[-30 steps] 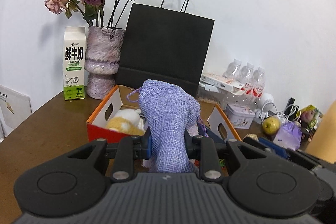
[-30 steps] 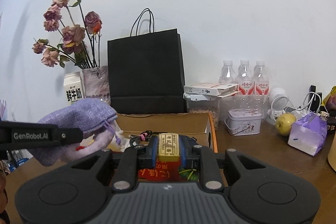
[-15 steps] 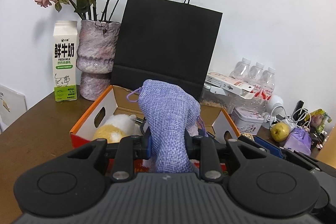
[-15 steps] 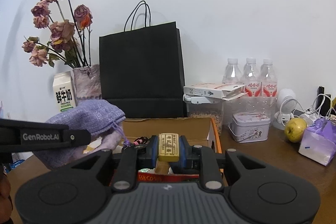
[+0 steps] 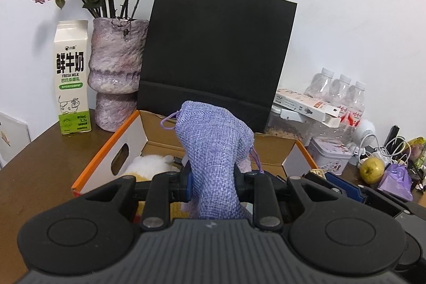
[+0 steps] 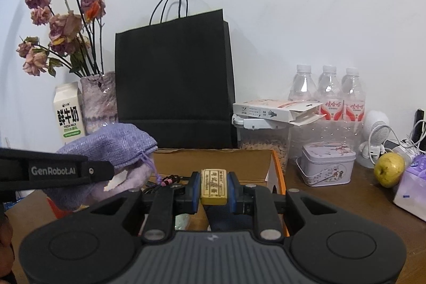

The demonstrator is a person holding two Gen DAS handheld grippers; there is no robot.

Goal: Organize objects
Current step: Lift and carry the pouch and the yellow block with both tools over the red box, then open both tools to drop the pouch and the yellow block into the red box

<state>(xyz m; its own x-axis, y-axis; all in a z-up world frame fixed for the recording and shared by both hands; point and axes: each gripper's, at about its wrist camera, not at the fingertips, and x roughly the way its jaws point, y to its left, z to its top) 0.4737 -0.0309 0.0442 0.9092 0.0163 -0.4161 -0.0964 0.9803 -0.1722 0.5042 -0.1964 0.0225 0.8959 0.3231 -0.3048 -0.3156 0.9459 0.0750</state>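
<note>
Left gripper (image 5: 213, 184): fingers clamped on a purple cloth pouch (image 5: 214, 153), long axis running forward and up from the grip, drawstring end tipped left, over the open cardboard box (image 5: 106, 151). Right gripper (image 6: 213, 188): fingers pinched on a small yellow block (image 6: 213, 186), long axis pointing ahead, printed face up, above the same box on the tabletop (image 6: 332, 204).

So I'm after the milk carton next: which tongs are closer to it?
Left. The left tongs, gripping the purple pouch, sit nearer the carton; the right tongs, holding a yellow bar, are farther right.
</note>
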